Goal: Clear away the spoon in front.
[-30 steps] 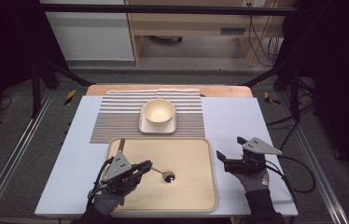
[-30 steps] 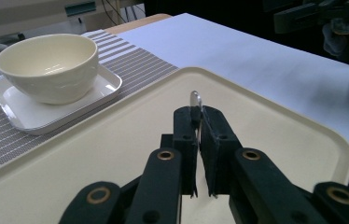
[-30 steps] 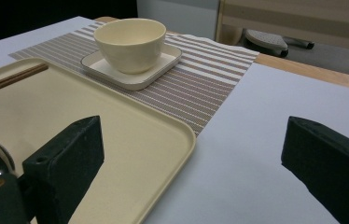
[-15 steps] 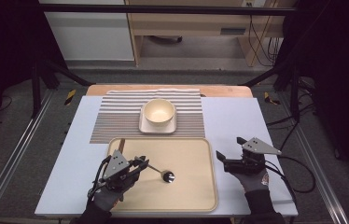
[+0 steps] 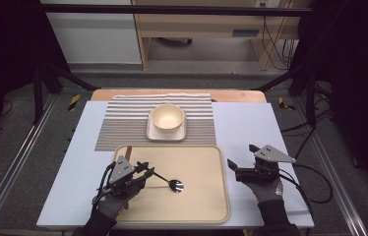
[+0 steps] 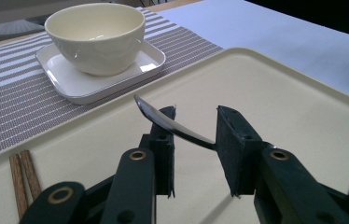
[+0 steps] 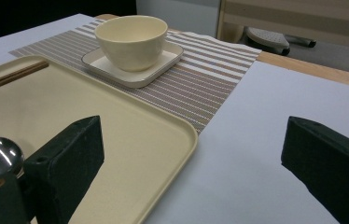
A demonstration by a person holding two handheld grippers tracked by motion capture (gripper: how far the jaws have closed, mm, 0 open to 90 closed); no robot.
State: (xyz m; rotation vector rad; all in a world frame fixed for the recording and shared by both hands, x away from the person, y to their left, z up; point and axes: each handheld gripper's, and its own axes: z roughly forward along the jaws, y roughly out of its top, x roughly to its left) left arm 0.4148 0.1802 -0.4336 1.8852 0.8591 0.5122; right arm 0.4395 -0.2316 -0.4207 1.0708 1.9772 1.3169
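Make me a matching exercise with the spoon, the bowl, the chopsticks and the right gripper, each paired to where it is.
Things:
1. spoon
2. bowl
3. chopsticks
4. right gripper

Places:
A. on the square plate
B. over the white table, right of the tray
C. handle between the left gripper jaws
D. at the tray's left edge

Pairs: 1-C, 2-A, 3-D, 4-B
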